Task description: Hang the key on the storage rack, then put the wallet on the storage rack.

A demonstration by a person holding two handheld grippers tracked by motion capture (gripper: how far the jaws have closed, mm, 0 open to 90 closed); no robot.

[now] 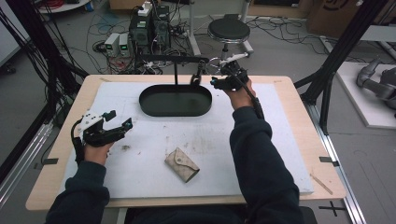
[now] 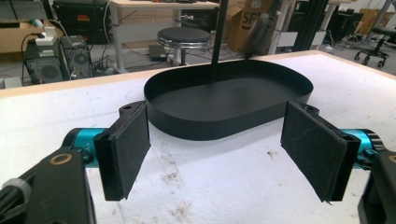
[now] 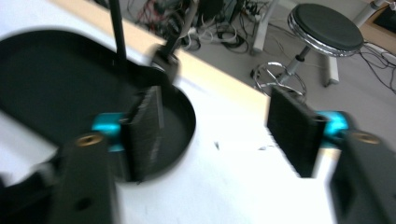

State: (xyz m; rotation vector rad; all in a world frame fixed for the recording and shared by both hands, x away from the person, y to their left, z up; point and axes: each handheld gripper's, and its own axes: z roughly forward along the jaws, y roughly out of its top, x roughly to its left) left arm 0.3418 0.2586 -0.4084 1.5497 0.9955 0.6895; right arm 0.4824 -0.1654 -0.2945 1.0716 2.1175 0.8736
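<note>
The left gripper (image 1: 117, 120) rests low on the left side of the white mat (image 1: 140, 163), and its jaws stand wide with nothing between them. A small tan pouch (image 1: 181, 164) lies flat on the mat near the front, between the two arms. Farther back sits a black oval tray (image 1: 175, 101) with a thin black stand (image 1: 175, 70) rising behind it. The right gripper (image 1: 219, 80) hangs just past the tray's right end, beside a small dark thing (image 1: 196, 77) hanging from the stand. Its jaws stand apart and hold nothing.
</note>
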